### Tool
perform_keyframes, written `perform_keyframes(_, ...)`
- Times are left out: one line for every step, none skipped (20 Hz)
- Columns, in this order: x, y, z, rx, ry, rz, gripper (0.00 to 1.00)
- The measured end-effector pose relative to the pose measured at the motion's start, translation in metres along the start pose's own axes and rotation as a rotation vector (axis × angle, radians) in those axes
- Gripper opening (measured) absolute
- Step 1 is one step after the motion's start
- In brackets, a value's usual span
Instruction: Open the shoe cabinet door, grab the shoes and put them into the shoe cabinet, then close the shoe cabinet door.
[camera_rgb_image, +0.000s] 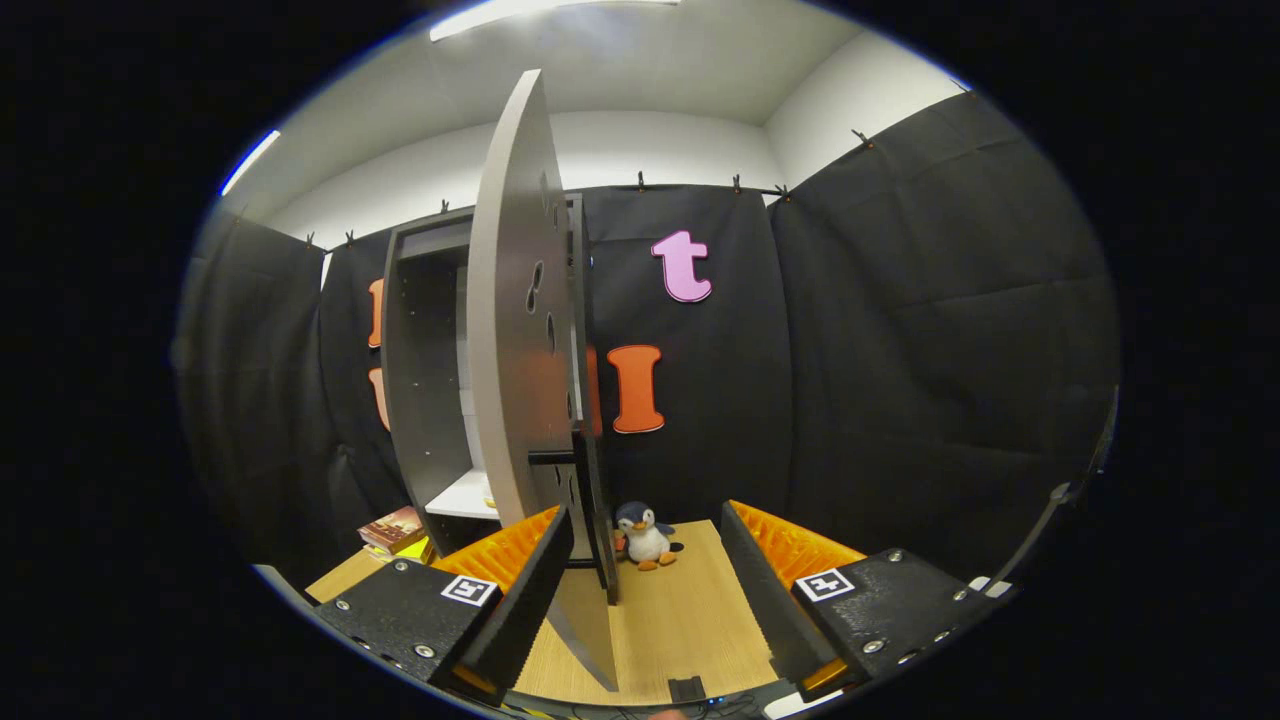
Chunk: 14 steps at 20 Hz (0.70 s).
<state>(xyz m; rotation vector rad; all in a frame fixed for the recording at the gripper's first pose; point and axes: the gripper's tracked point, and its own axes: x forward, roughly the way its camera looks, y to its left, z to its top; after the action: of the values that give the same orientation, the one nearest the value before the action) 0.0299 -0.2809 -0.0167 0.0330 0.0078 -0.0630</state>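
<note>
your gripper (645, 600) is spread open, cabinet door (515, 340) edge between its fingers, swung out from the shoe cabinet (425, 380). no shoes visible; door may swing back or clip the left finger.

Tall dark shoe cabinet (425, 360), grey door (510, 330) swung open edge-on, standing between the spread tongs (645, 560)

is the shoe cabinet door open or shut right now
Open. The door stands swung out edge-on between the open claw's fingers, baring the cabinet's inside.
</note>
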Motion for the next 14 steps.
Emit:
perform_keyframes(0.019,0.013,-0.001,0.000,0.003,0.014,0.93)
perform_keyframes(0.023,0.013,-0.002,-0.004,0.006,0.023,0.93)
perform_keyframes(0.027,0.016,-0.002,-0.005,0.010,0.035,0.93)
perform_keyframes(0.030,0.018,-0.001,-0.007,0.007,0.048,0.93)
perform_keyframes(0.034,0.020,-0.001,-0.007,0.006,0.058,0.93)
perform_keyframes(0.036,0.023,-0.001,-0.008,0.003,0.070,0.93)
perform_keyframes(0.039,0.022,-0.003,-0.012,0.007,0.067,0.93)
perform_keyframes(0.040,0.022,-0.002,-0.009,0.006,0.070,0.93)
perform_keyframes(0.042,0.023,-0.002,-0.001,0.007,0.074,0.93)
perform_keyframes(0.042,0.024,-0.002,0.010,0.008,0.078,0.92)
perform_keyframes(0.043,0.027,-0.002,0.016,0.006,0.080,0.92)
perform_keyframes(0.042,0.029,-0.003,0.020,0.005,0.077,0.91)
perform_keyframes(0.042,0.032,-0.002,0.022,0.000,0.073,0.90)
perform_keyframes(0.041,0.037,-0.003,0.026,-0.004,0.075,0.90)
